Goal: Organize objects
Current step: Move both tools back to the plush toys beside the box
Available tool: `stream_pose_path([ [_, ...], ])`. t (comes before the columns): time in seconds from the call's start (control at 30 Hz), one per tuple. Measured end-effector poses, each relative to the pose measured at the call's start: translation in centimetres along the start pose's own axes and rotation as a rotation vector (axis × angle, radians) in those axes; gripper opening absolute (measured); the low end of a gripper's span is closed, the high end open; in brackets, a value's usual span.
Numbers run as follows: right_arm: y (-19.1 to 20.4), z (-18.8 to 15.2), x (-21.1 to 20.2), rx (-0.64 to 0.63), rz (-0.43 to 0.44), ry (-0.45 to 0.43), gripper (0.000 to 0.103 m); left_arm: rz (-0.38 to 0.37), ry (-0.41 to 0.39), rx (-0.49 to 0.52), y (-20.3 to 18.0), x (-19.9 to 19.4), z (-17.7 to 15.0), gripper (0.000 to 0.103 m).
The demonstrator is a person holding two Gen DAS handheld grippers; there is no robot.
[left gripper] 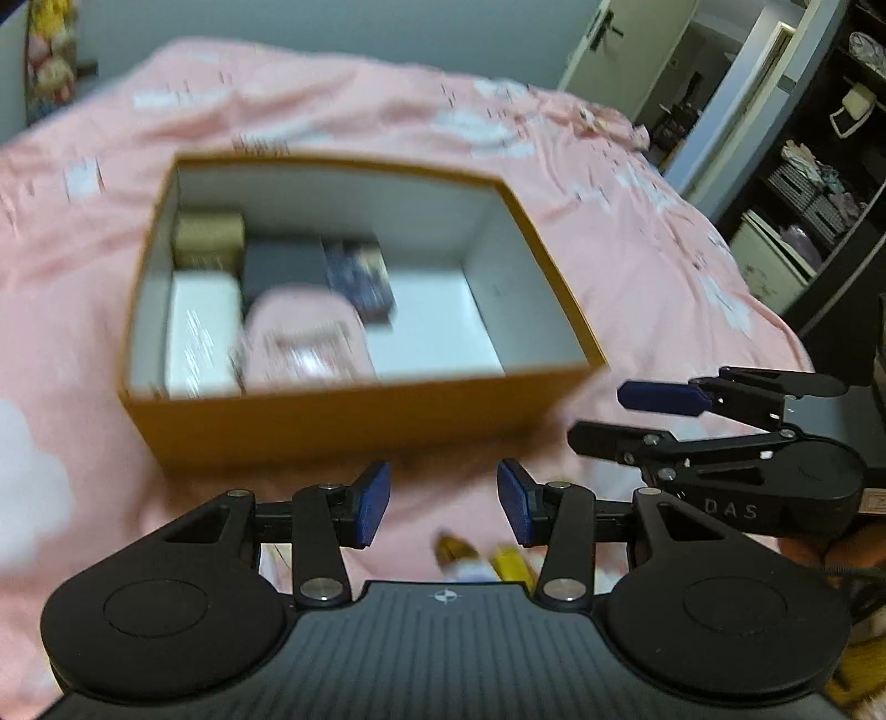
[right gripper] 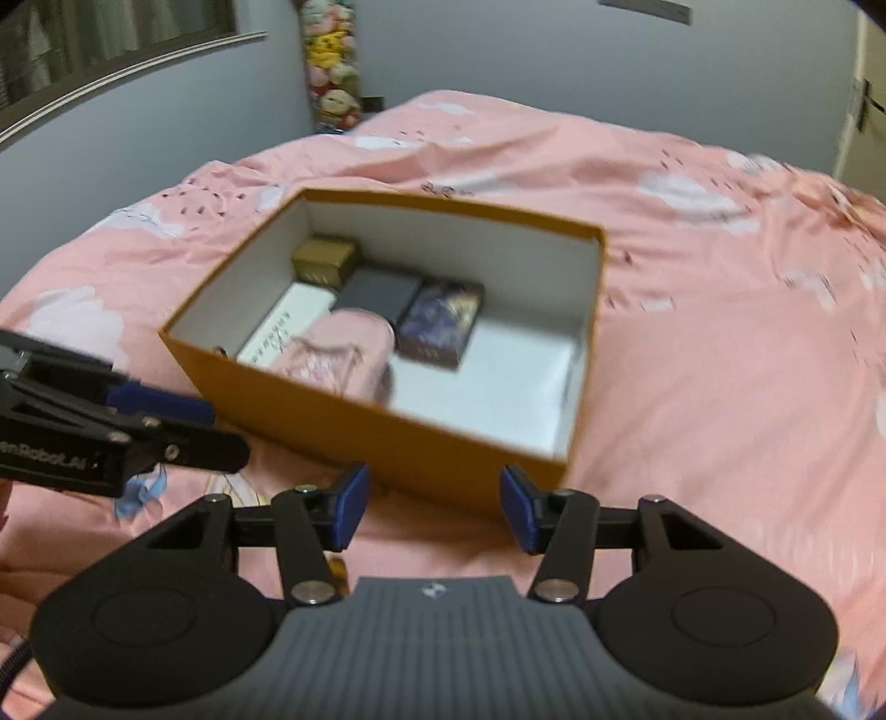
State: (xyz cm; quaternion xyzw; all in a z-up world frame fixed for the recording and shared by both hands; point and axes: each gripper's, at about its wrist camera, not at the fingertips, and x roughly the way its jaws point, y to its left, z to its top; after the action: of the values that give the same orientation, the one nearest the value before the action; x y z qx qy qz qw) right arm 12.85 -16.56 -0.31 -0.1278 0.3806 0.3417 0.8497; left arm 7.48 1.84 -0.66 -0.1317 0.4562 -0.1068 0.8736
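Observation:
An open orange box (left gripper: 354,421) (right gripper: 387,443) with a white inside stands on the pink bed cover. It holds a gold box (right gripper: 324,260), a white box (right gripper: 288,327), a dark grey box (right gripper: 379,293), a dark blue patterned box (right gripper: 440,321) and a pink pouch (right gripper: 338,354). My left gripper (left gripper: 443,493) is open and empty, just short of the box's near wall. My right gripper (right gripper: 434,498) is open too, with nothing between its pads, near the box's front corner. Each gripper shows in the other's view, the right gripper (left gripper: 598,421) beside the box and the left gripper (right gripper: 221,426) likewise.
Small yellow and brown items (left gripper: 482,559) lie blurred on the cover under my left gripper. A dark shelf unit (left gripper: 819,194) and an open door (left gripper: 603,44) stand beyond the bed's right side. Plush toys (right gripper: 332,66) hang in the far corner.

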Motion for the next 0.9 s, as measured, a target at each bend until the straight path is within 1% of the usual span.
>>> stream_pose_path([
  [0.07, -0.1, -1.1, -0.3, 0.031, -0.017, -0.001, 0.060, -0.024, 0.042, -0.009, -0.1, 0.4, -0.9, 0.052],
  [0.1, -0.1, -1.7, -0.5, 0.045, -0.022, -0.001, 0.067, -0.034, 0.063, -0.014, -0.1, 0.6, -1.4, 0.052],
  [0.13, -0.2, -2.2, -0.7, 0.062, -0.026, 0.005, 0.069, -0.041, 0.082, -0.022, 0.0, 0.7, -1.9, 0.052],
  [0.2, -0.4, -3.1, -0.7, 0.103, -0.027, 0.027, 0.069, -0.061, 0.117, -0.050, 0.3, 0.9, -2.7, 0.052],
  [0.27, -0.7, -4.0, -0.7, 0.139, -0.028, 0.050, 0.069, -0.080, 0.144, -0.070, 0.5, 1.0, -3.4, 0.055],
  [0.37, -1.0, -5.2, -0.6, 0.178, -0.038, 0.082, 0.068, -0.095, 0.162, -0.088, 0.7, 0.8, -4.2, 0.060],
  [0.4, -1.1, -5.5, -0.5, 0.193, -0.038, 0.094, 0.066, -0.096, 0.165, -0.095, 0.8, 0.7, -4.5, 0.061],
  [0.43, -1.1, -5.7, -0.4, 0.204, -0.038, 0.105, 0.063, -0.096, 0.166, -0.103, 0.9, 0.6, -4.7, 0.062],
  [0.5, -1.1, -6.2, -0.1, 0.220, -0.040, 0.128, 0.061, -0.094, 0.167, -0.121, 1.1, 0.5, -4.9, 0.062],
  [0.57, -1.0, -6.5, -0.1, 0.234, -0.040, 0.141, 0.054, -0.092, 0.163, -0.138, 1.4, 0.2, -4.9, 0.063],
  [0.7, -0.8, -7.0, -0.2, 0.238, -0.025, 0.162, 0.054, -0.109, 0.167, -0.143, 1.6, 0.1, -5.0, 0.066],
  [0.77, -0.8, -7.2, -0.2, 0.242, -0.016, 0.176, 0.054, -0.122, 0.187, -0.122, 1.2, 0.5, -5.0, 0.069],
  [0.83, -0.9, -7.5, -0.1, 0.258, 0.001, 0.192, 0.054, -0.132, 0.213, -0.105, 0.7, 1.0, -5.2, 0.070],
  [0.9, -1.0, -7.8, 0.2, 0.273, 0.012, 0.205, 0.054, -0.138, 0.228, -0.122, 0.6, 1.4, -5.2, 0.070],
])
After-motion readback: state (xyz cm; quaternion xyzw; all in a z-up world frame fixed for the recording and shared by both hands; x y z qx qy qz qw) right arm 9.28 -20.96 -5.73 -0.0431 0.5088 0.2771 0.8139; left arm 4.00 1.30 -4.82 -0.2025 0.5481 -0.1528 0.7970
